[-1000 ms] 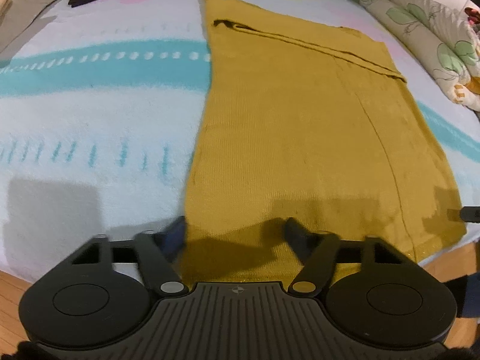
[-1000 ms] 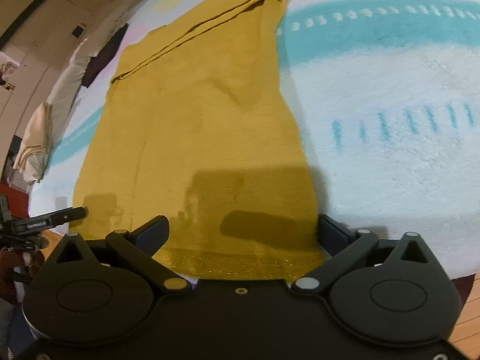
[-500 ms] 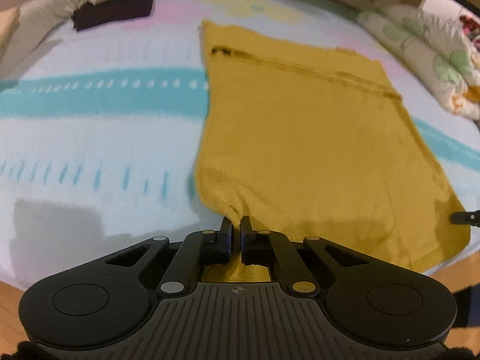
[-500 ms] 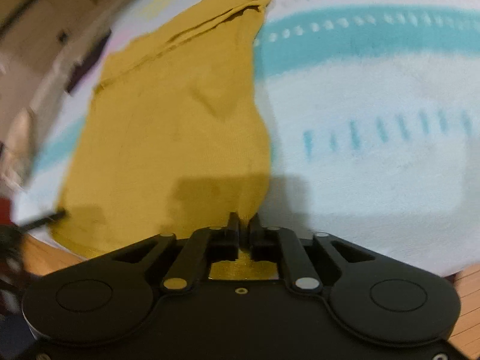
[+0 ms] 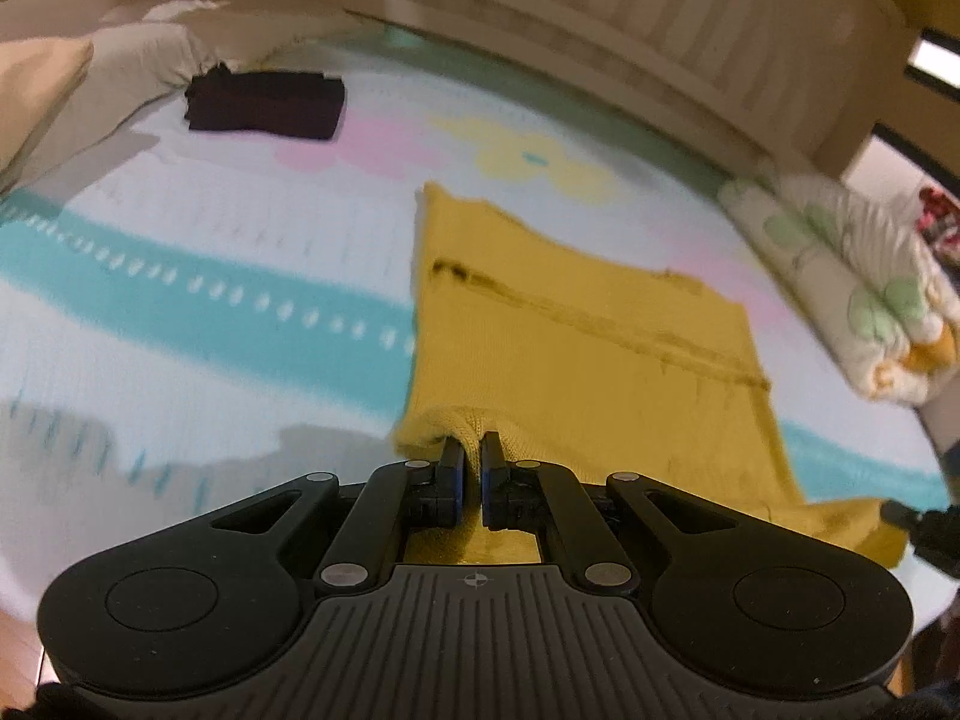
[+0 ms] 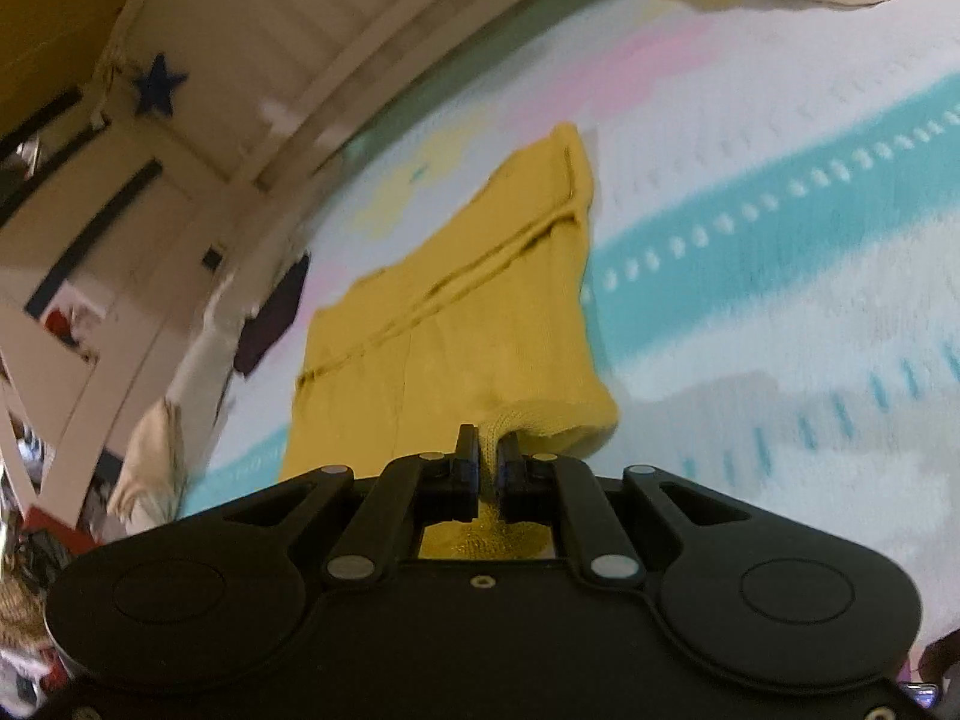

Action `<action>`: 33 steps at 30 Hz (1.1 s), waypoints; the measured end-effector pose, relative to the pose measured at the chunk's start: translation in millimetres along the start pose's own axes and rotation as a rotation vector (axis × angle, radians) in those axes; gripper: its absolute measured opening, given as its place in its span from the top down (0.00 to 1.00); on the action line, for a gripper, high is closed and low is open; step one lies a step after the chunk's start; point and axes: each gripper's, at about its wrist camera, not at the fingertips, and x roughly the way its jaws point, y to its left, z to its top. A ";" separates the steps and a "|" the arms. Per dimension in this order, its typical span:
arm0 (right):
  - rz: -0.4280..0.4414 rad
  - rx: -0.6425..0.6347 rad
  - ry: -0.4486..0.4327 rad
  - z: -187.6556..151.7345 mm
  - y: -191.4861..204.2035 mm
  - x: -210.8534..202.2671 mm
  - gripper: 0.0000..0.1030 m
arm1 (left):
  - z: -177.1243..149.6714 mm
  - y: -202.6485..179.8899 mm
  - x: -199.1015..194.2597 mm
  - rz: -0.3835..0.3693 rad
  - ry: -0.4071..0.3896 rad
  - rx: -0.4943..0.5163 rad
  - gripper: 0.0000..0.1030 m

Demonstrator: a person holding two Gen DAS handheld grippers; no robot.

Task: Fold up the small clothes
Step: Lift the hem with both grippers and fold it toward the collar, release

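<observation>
While the mustard knit garment (image 5: 576, 354) lies spread on the pastel bedspread (image 5: 198, 276), the left gripper (image 5: 471, 456) pinches its near left corner. The right gripper (image 6: 488, 451) is clamped on the near right corner, both corners raised off the bed.

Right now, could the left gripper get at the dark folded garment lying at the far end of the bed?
Probably not yet: the left gripper is shut on the yellow garment, and the dark folded garment lies far across the bedspread. Nothing blocks the path.
</observation>
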 end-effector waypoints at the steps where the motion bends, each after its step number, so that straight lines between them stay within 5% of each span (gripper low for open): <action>1: 0.003 0.008 -0.011 4.6 1.3 0.5 0.87 | 7.6 -2.2 1.2 0.001 -0.008 0.001 0.96; 11: -0.019 0.022 -0.067 64.6 15.1 25.0 0.87 | 77.5 -21.1 33.0 -0.006 -0.040 0.030 0.96; 21: -0.068 0.012 -0.053 134.4 16.6 97.1 0.87 | 138.9 -26.8 106.8 0.037 -0.012 0.049 0.96; 33: -0.157 0.027 0.021 164.9 -7.5 191.6 0.86 | 154.2 -9.4 208.0 0.104 0.063 -0.014 0.92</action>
